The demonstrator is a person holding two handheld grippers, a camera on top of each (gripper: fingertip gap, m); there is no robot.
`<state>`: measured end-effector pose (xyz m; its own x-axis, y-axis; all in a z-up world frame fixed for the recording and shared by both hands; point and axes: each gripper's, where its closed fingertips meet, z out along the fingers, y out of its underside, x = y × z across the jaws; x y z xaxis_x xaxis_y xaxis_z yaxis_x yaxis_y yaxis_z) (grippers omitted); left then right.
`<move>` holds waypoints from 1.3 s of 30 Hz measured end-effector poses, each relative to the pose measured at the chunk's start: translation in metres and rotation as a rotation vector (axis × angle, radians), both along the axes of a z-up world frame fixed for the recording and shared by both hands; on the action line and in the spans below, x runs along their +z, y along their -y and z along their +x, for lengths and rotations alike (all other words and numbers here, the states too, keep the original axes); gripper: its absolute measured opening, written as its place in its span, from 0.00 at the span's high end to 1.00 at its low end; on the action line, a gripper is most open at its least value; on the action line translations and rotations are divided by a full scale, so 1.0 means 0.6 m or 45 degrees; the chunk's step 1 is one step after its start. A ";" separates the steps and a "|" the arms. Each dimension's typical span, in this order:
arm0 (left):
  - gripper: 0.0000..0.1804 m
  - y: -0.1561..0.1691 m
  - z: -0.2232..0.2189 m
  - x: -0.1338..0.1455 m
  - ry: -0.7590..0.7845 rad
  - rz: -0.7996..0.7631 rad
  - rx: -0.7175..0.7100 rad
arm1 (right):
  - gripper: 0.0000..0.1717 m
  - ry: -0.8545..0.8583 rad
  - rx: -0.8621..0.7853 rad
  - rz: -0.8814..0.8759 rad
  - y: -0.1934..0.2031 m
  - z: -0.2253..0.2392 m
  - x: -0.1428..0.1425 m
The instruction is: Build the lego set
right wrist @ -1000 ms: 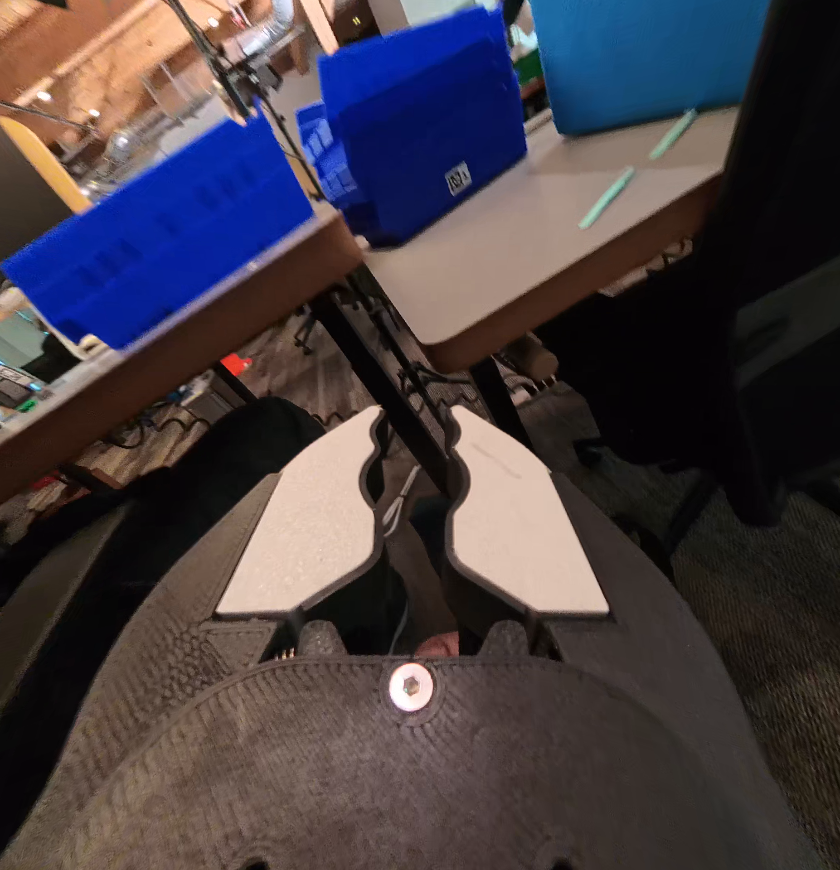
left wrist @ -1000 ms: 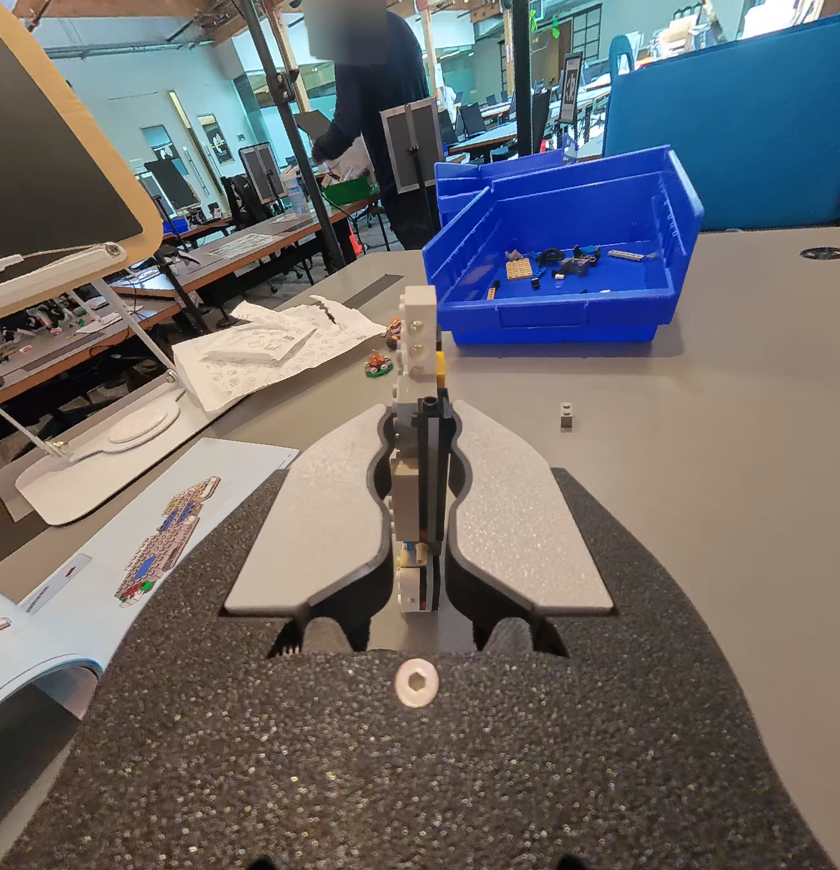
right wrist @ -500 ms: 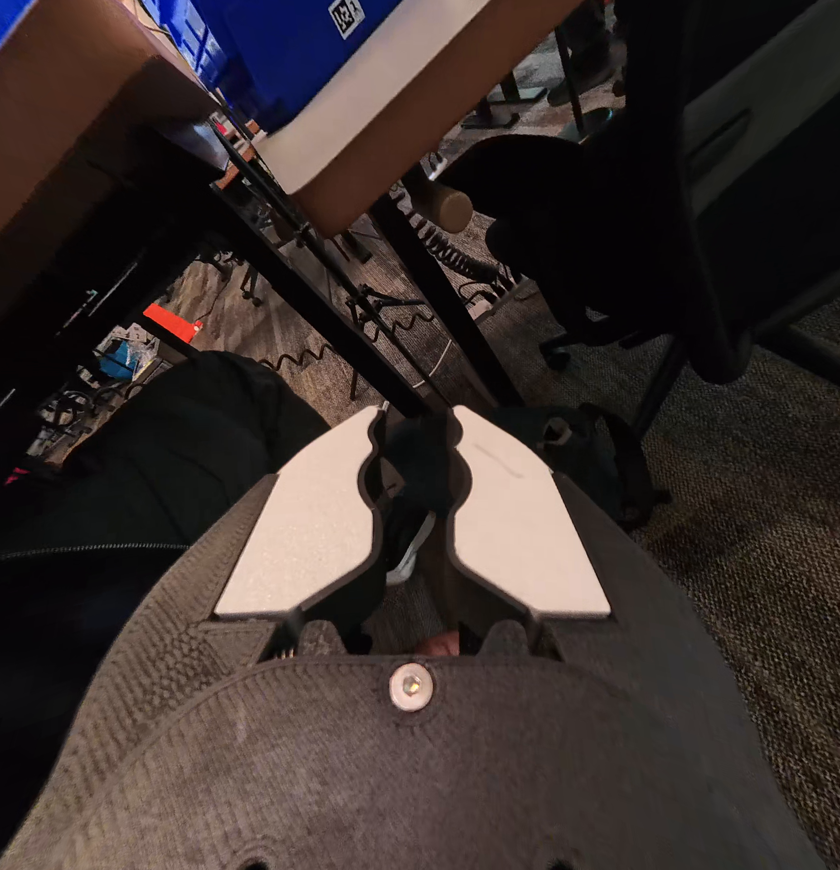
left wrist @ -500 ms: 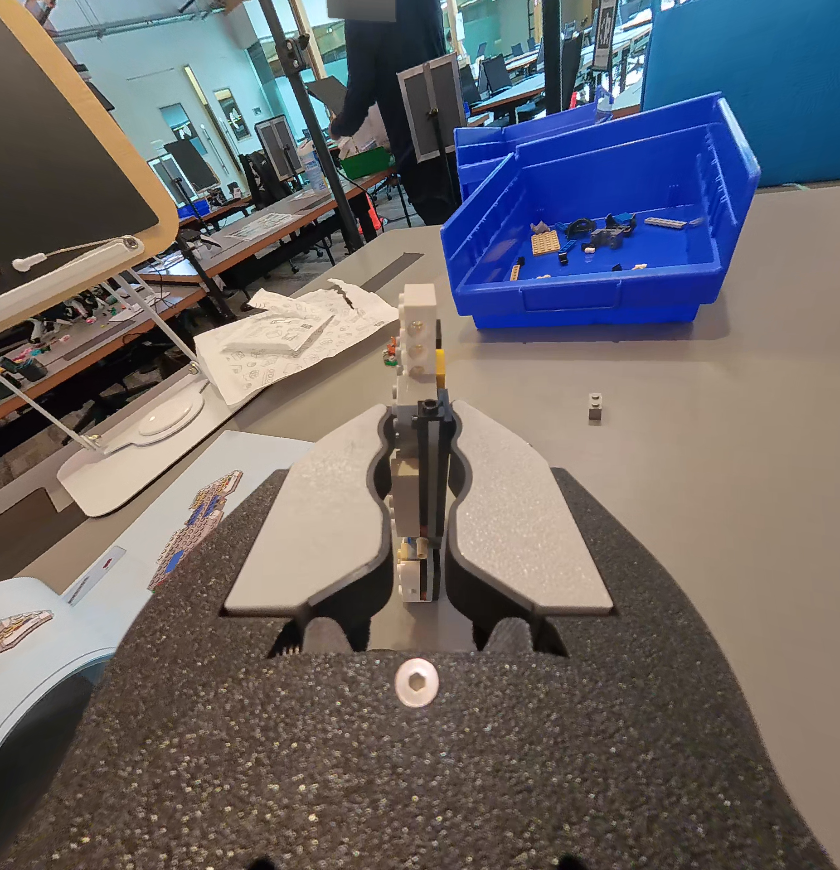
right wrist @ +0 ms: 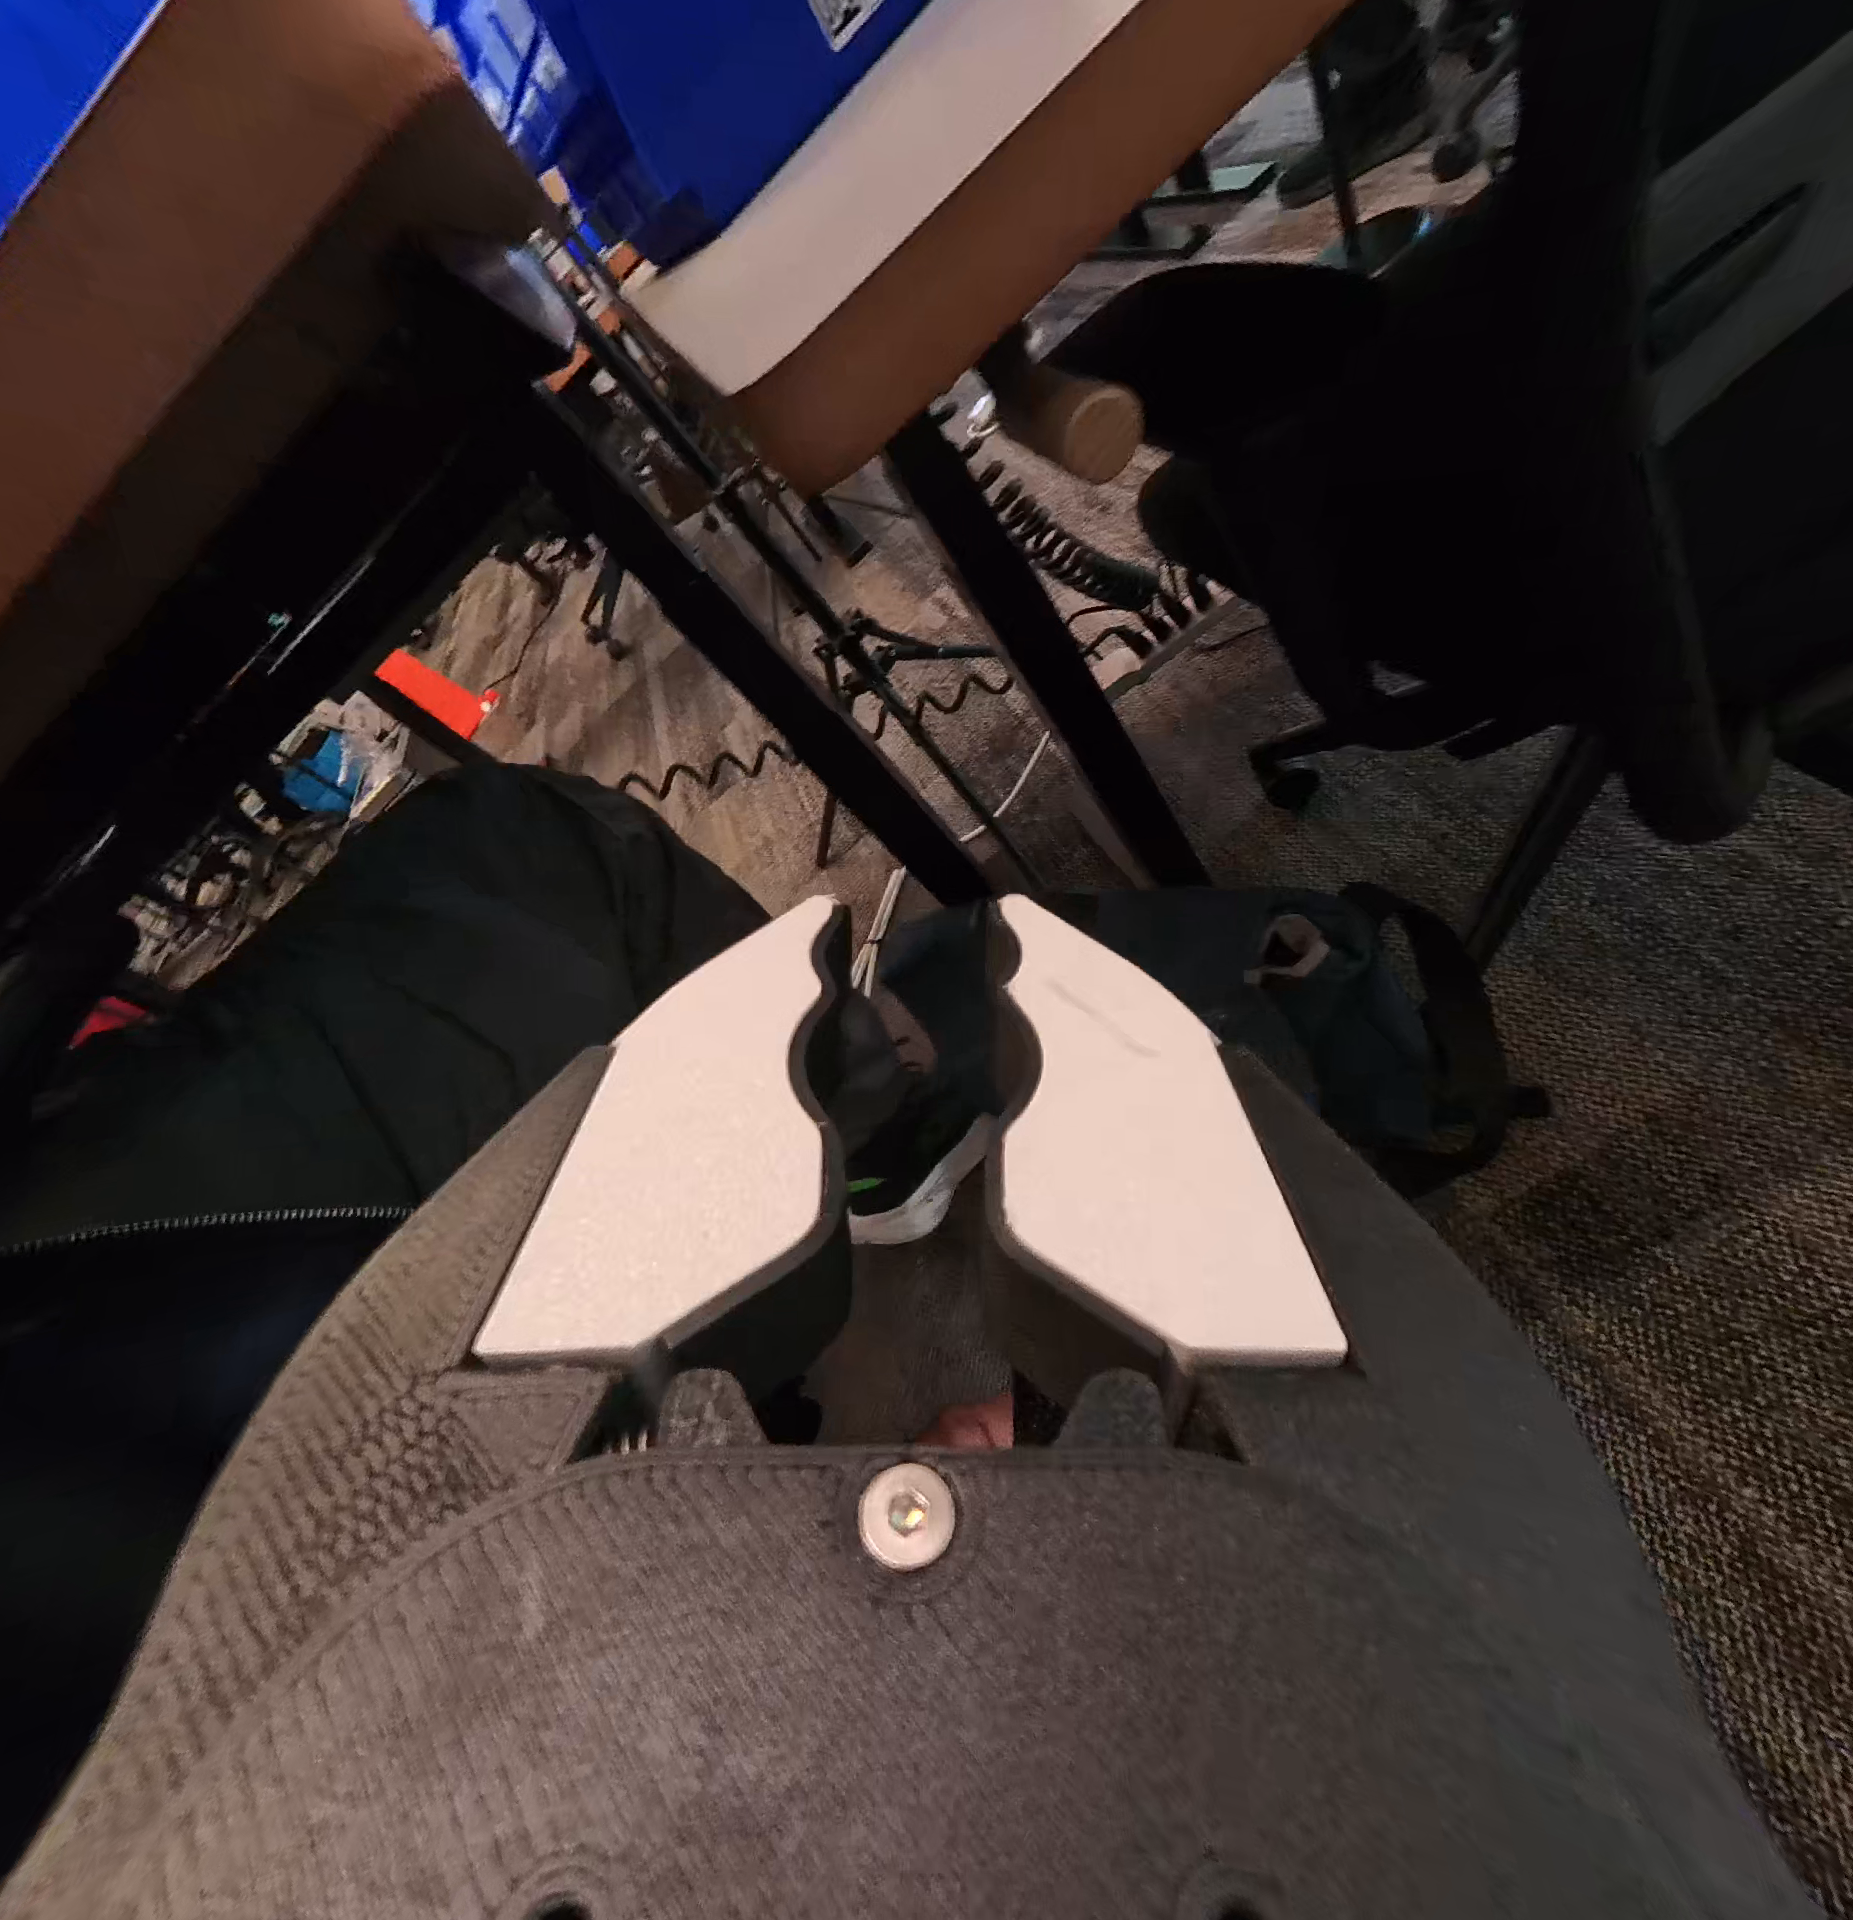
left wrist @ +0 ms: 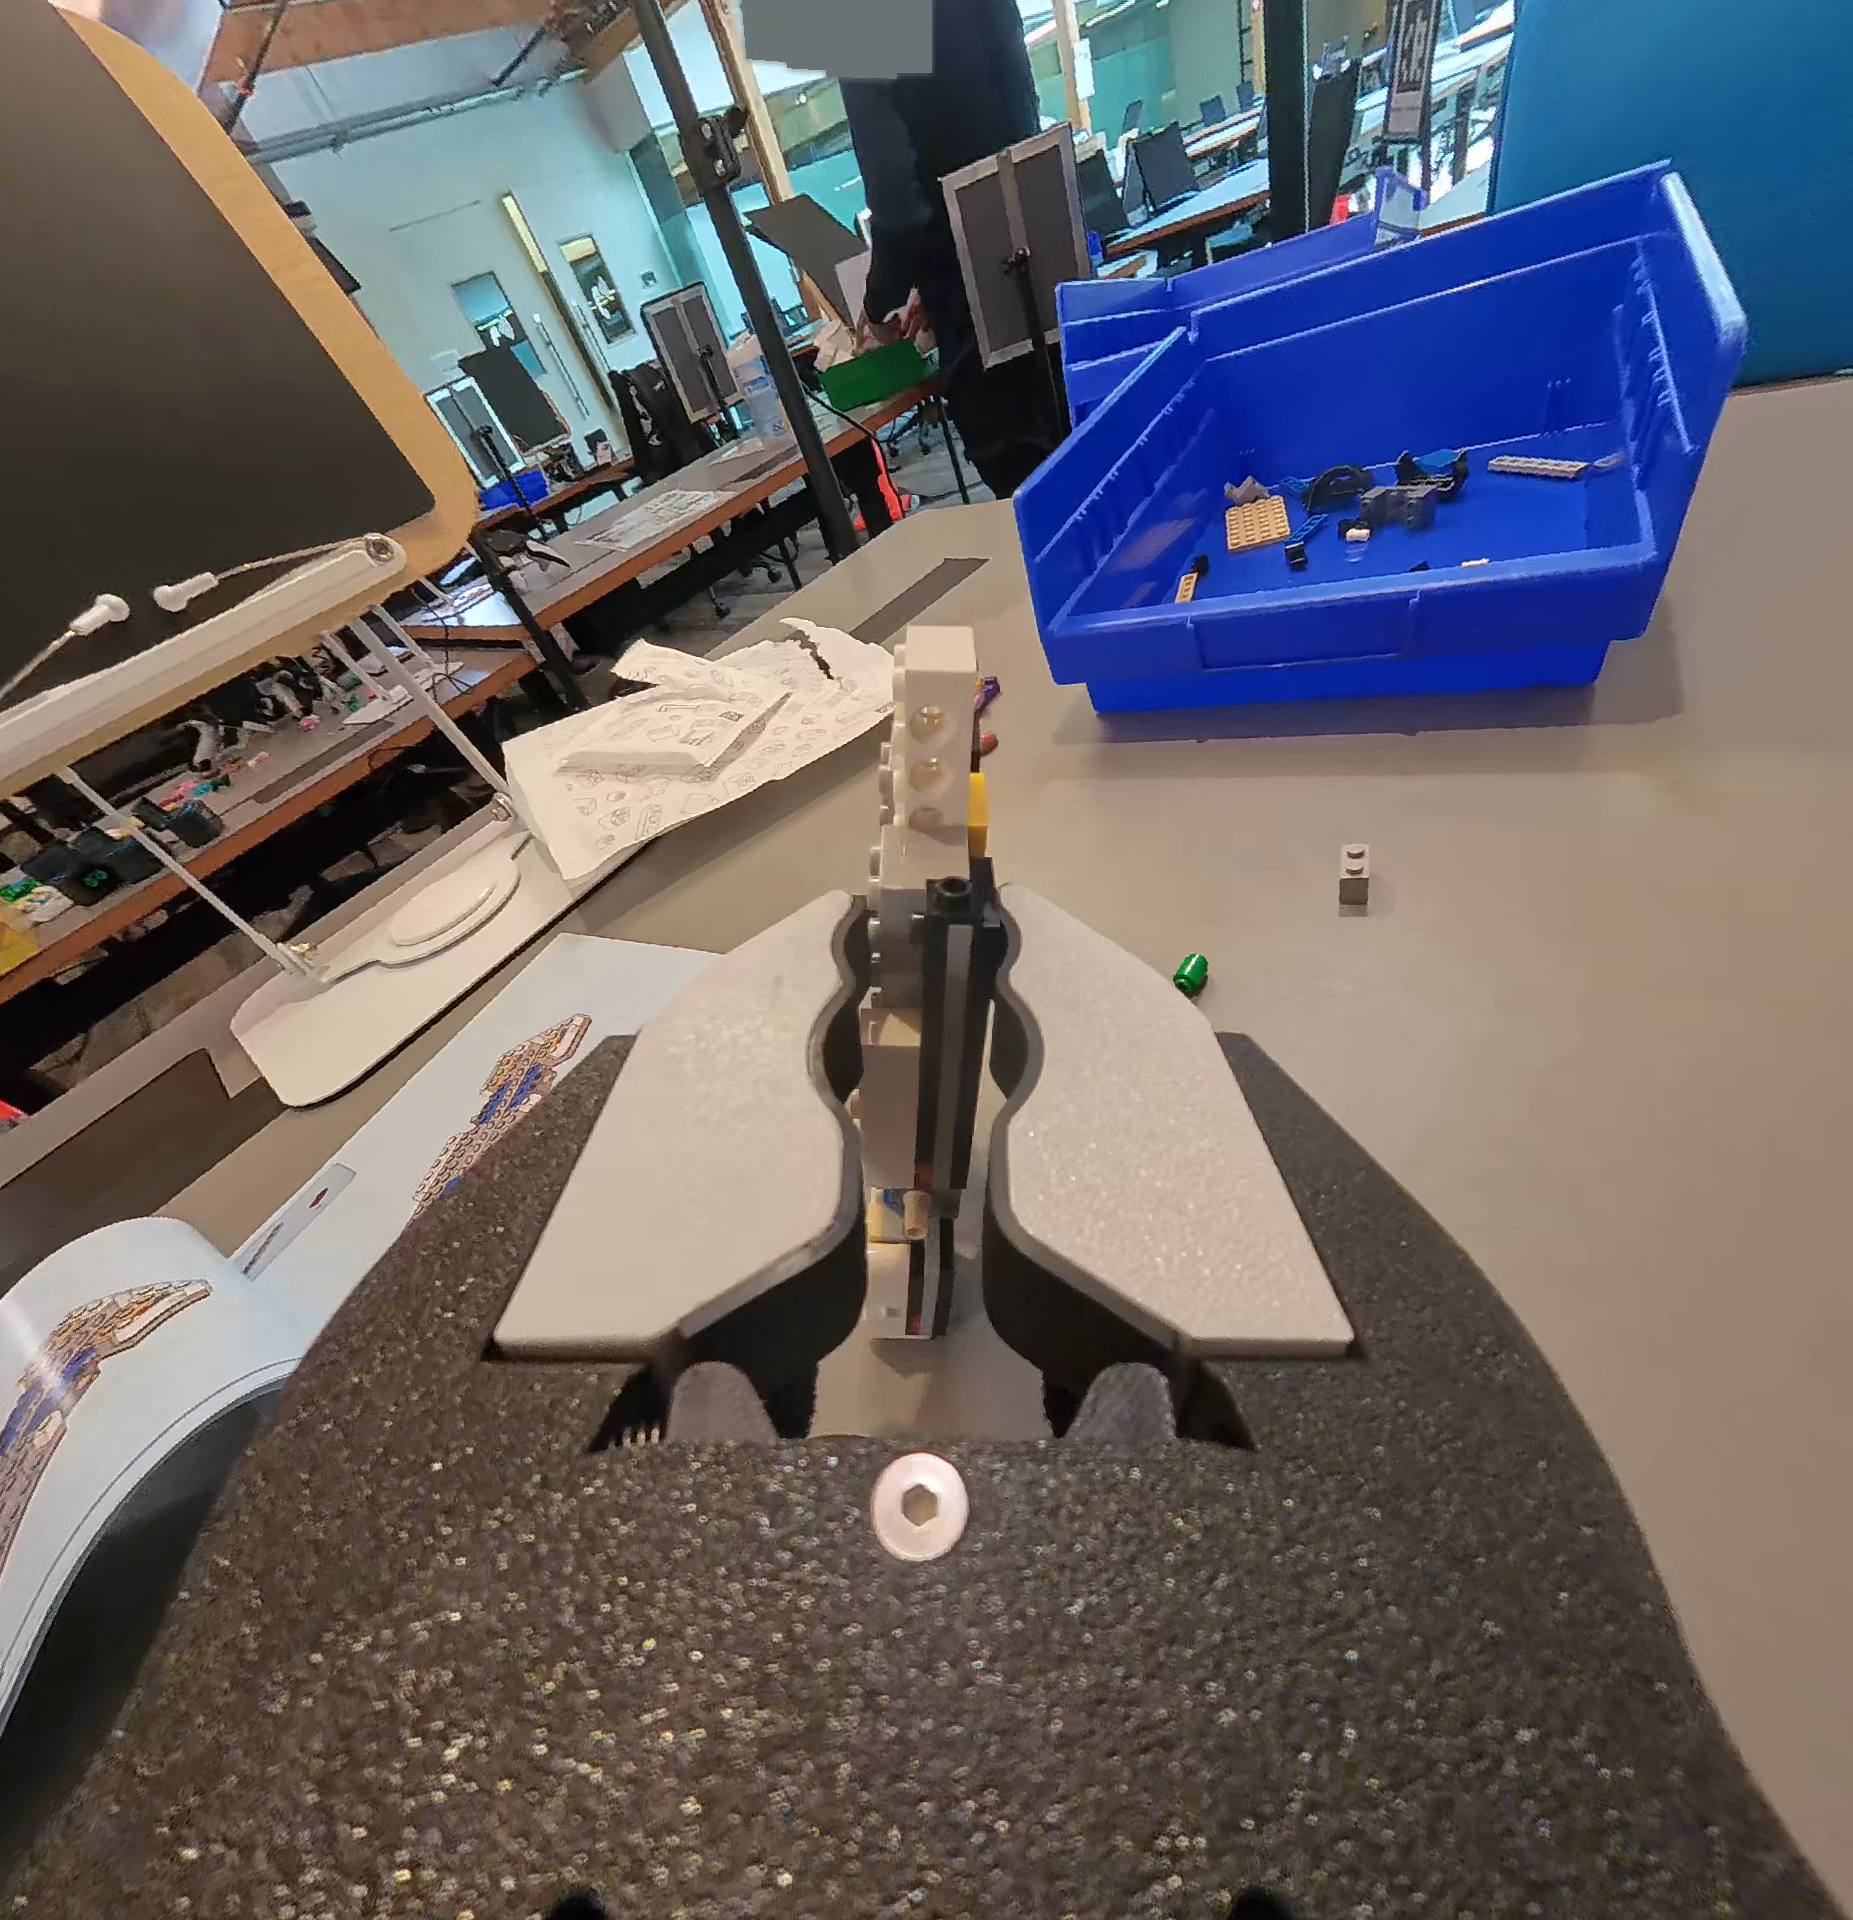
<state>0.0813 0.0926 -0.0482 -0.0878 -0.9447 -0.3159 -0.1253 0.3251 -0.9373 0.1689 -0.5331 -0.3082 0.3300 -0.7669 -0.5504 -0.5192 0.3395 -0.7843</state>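
Note:
My left gripper [left wrist: 924, 914] is shut on a toy-brick assembly [left wrist: 927, 831], white and grey on its left side, black on its right, with a small yellow piece. It holds the assembly upright above the grey table [left wrist: 1524, 1039]. A small grey brick [left wrist: 1353, 878] and a green stud [left wrist: 1190, 974] lie on the table to the right. My right gripper [right wrist: 917, 914] is below table height, pointing at the carpet [right wrist: 1680, 1195]. Its fingers stand a little apart with nothing between them.
A blue bin [left wrist: 1369, 520] with several loose bricks stands at the back right. A printed sheet [left wrist: 683, 748], an open instruction booklet [left wrist: 122, 1351] and a white stand base [left wrist: 382, 966] lie to the left. Table legs [right wrist: 756, 644], cables and a dark bag [right wrist: 1369, 1018] are under the table. The gap from one gripper's tips to the other's is roughly 70 cm. My left tips are roughly 12 cm from the green stud [left wrist: 1190, 974].
My left gripper has drawn back and risen slightly with the assembly; the green stud has come into view. My right gripper has tilted down from the table edges toward the floor.

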 end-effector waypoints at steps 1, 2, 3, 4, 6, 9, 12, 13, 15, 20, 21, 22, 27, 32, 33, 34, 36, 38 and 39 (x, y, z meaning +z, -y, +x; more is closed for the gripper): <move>0.89 0.003 0.000 -0.001 0.000 0.009 0.006 | 0.85 -0.003 0.012 0.001 -0.004 -0.005 -0.003; 0.89 0.005 -0.001 -0.003 -0.002 0.021 0.013 | 0.85 -0.007 0.025 0.007 -0.007 -0.011 -0.006; 0.89 0.009 -0.001 -0.004 -0.006 0.036 0.019 | 0.85 -0.012 0.037 0.018 -0.010 -0.018 -0.011; 0.89 0.014 -0.002 -0.007 -0.010 0.054 0.023 | 0.85 -0.018 0.048 0.031 -0.011 -0.026 -0.016; 0.88 0.023 -0.005 -0.012 -0.020 0.087 0.031 | 0.85 -0.030 0.062 0.053 -0.008 -0.044 -0.028; 0.88 0.031 -0.013 -0.025 -0.028 0.119 0.063 | 0.85 -0.050 0.059 0.072 0.010 -0.073 -0.047; 0.87 0.033 -0.024 -0.039 -0.051 0.207 0.086 | 0.85 -0.085 0.071 0.108 0.021 -0.112 -0.065; 0.87 0.033 -0.028 -0.040 -0.052 0.225 0.092 | 0.85 -0.093 0.090 0.112 0.020 -0.128 -0.070; 0.87 0.030 -0.035 -0.040 -0.048 0.242 0.101 | 0.85 -0.104 0.132 0.098 0.013 -0.165 -0.081; 0.87 0.021 -0.053 -0.044 -0.049 0.314 0.137 | 0.84 -0.114 0.217 0.064 0.003 -0.266 -0.104; 0.87 0.022 -0.056 -0.046 -0.055 0.335 0.134 | 0.84 -0.115 0.220 0.065 0.007 -0.286 -0.107; 0.87 0.023 -0.057 -0.049 -0.061 0.359 0.129 | 0.84 -0.117 0.218 0.067 0.013 -0.305 -0.109; 0.87 0.026 -0.053 -0.061 -0.097 0.463 0.139 | 0.84 -0.150 0.088 0.027 0.094 -0.396 -0.137; 0.87 0.033 -0.046 -0.078 -0.139 0.597 0.145 | 0.84 -0.234 -0.147 0.046 0.185 -0.488 -0.185; 0.87 0.035 -0.046 -0.081 -0.145 0.624 0.142 | 0.84 -0.252 -0.182 0.053 0.195 -0.505 -0.194; 0.87 0.036 -0.045 -0.084 -0.152 0.650 0.145 | 0.84 -0.266 -0.209 0.058 0.202 -0.521 -0.202; 0.87 0.038 -0.044 -0.090 -0.167 0.693 0.146 | 0.84 -0.290 -0.243 0.064 0.206 -0.547 -0.216; 0.86 0.041 -0.043 -0.096 -0.179 0.736 0.143 | 0.84 -0.305 -0.246 0.068 0.200 -0.564 -0.223; 0.86 0.042 -0.043 -0.099 -0.185 0.758 0.142 | 0.84 -0.309 -0.238 0.061 0.195 -0.569 -0.225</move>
<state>0.0555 0.0672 -0.1076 -0.0808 -0.6159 -0.7837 -0.3013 0.7645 -0.5698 -0.1727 -0.6501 -0.4431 0.0401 -0.7731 -0.6330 -0.6147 0.4803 -0.6256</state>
